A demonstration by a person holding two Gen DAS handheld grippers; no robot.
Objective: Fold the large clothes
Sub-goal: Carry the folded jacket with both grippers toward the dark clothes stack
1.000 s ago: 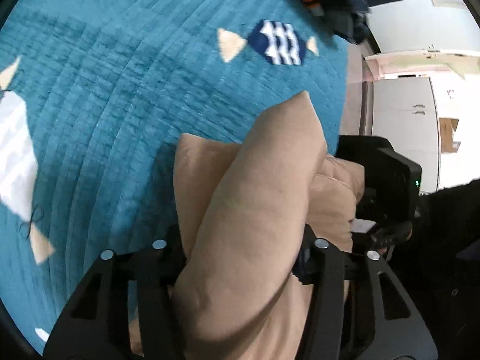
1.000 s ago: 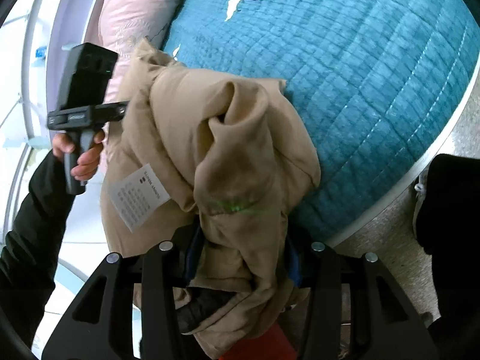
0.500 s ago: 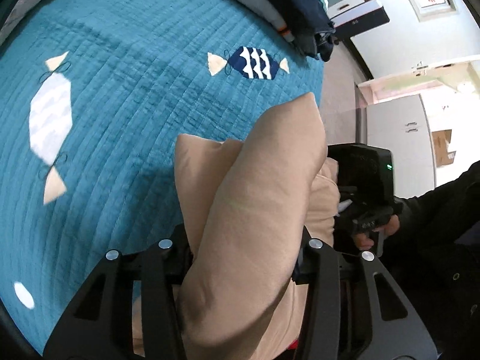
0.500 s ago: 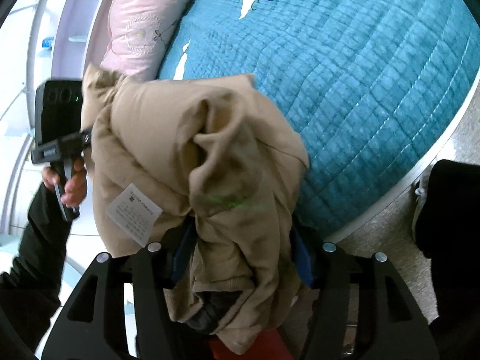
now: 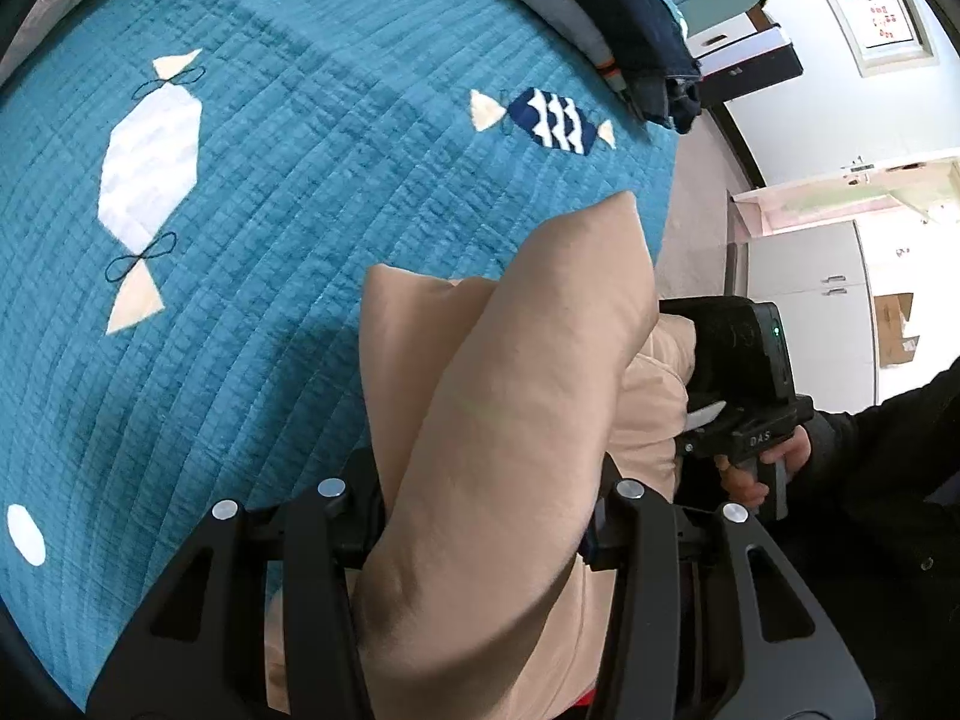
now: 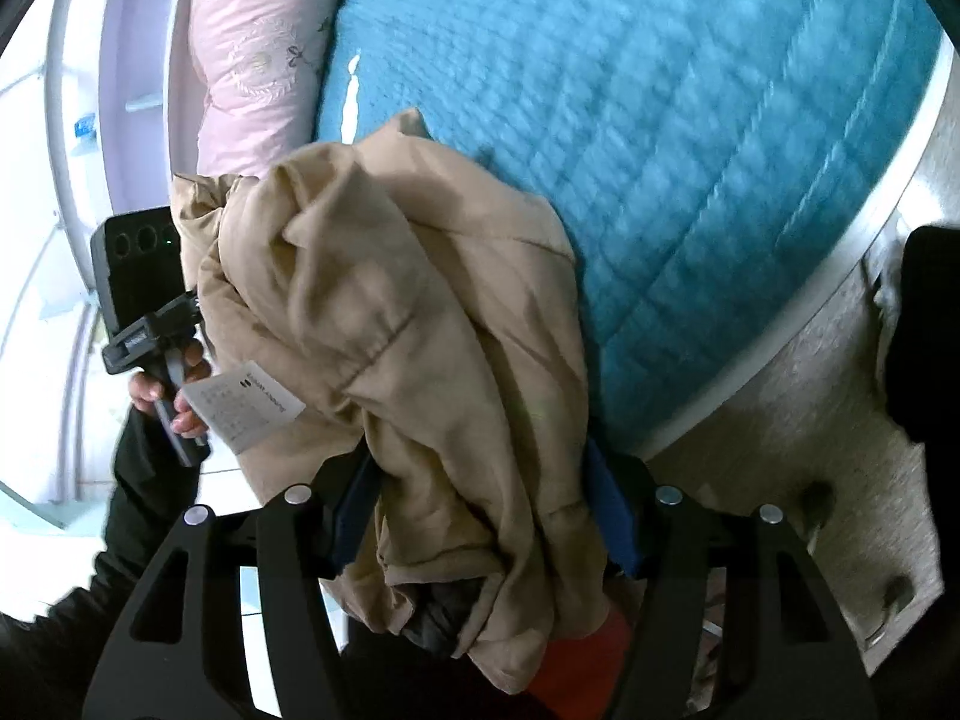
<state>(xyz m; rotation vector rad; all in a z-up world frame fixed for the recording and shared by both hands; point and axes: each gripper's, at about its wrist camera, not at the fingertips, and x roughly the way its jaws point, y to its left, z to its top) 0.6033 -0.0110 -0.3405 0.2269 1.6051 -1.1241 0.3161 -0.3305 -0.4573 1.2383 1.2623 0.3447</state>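
The right gripper has just been opening around the bunched tan jacket between its jaws.

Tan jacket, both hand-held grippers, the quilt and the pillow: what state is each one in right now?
Tan jacket: bunched, held above the bed.
Left hand-held gripper: shut on the jacket.
Right hand-held gripper: jaws just opening wider, jacket between them.
Care label: exposed, hanging out.
Teal quilt: spread flat.
Pink pillow: lying beside the quilt.
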